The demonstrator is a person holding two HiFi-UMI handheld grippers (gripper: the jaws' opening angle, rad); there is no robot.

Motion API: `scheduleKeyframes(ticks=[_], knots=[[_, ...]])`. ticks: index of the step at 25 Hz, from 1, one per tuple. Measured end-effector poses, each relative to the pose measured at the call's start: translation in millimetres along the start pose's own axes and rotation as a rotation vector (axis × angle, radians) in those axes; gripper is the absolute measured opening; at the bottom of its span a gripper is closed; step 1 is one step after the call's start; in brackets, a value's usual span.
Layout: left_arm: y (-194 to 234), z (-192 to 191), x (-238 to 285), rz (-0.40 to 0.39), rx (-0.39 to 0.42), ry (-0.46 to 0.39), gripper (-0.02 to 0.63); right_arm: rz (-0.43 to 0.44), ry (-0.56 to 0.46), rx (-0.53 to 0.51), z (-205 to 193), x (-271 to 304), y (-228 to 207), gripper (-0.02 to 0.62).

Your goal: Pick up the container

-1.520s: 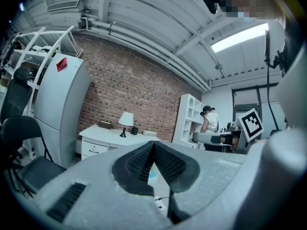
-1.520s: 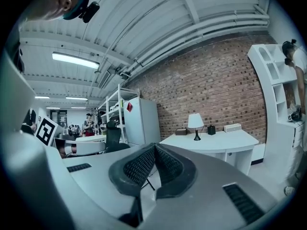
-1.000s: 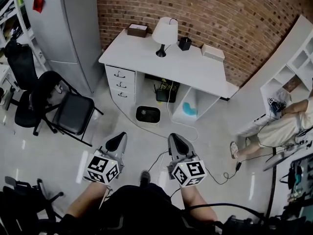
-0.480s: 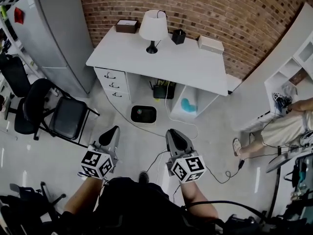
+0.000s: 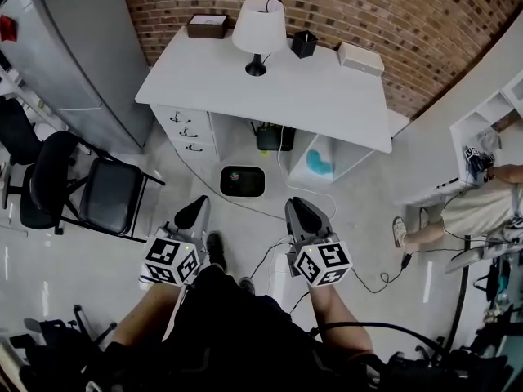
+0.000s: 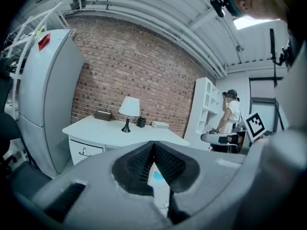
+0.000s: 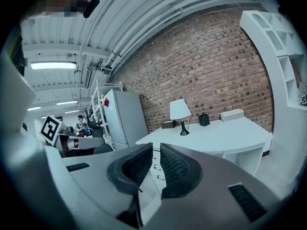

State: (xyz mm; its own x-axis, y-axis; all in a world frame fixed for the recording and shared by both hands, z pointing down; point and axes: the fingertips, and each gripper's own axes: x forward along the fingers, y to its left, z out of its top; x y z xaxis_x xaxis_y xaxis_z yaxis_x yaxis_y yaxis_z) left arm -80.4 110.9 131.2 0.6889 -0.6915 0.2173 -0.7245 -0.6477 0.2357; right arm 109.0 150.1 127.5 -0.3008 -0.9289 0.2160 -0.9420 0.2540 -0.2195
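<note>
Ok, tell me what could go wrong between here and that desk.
1. Cables trail across the floor by the person's foot; a step forward could snag one.
2. The black cup sits close beside the lamp, so a reach there might tip the lamp.
3. A brown box and a white box share the desk too, so the wrong container could get picked.

The right gripper (image 7: 156, 157) had its jaws almost together, empty. Ahead stood a white desk (image 7: 225, 129) with a lamp (image 7: 179, 109).
</note>
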Motion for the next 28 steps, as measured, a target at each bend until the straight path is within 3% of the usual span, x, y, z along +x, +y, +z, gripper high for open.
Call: scheduleKeyframes(ticks=[9, 14, 21, 28], knots=[[74, -9, 72, -0.093, -0.037, 0.062, 0.006, -0.099, 0.077, 0.026, -16, 86, -29, 0.017], [102, -27, 113, -0.133, -0.043, 0.117, 0.006, -0.116, 0.133, 0.034, -44, 121, -53, 0.064], [114, -103, 159, -0.119, -0.059, 0.254, 0.006, -0.116, 0.254, 0.014, -130, 158, -113, 0.084], [118, -188, 216, -0.037, -0.100, 0.347, 0.006, -0.070, 0.361, 0.105, -220, 192, -184, 0.101]])
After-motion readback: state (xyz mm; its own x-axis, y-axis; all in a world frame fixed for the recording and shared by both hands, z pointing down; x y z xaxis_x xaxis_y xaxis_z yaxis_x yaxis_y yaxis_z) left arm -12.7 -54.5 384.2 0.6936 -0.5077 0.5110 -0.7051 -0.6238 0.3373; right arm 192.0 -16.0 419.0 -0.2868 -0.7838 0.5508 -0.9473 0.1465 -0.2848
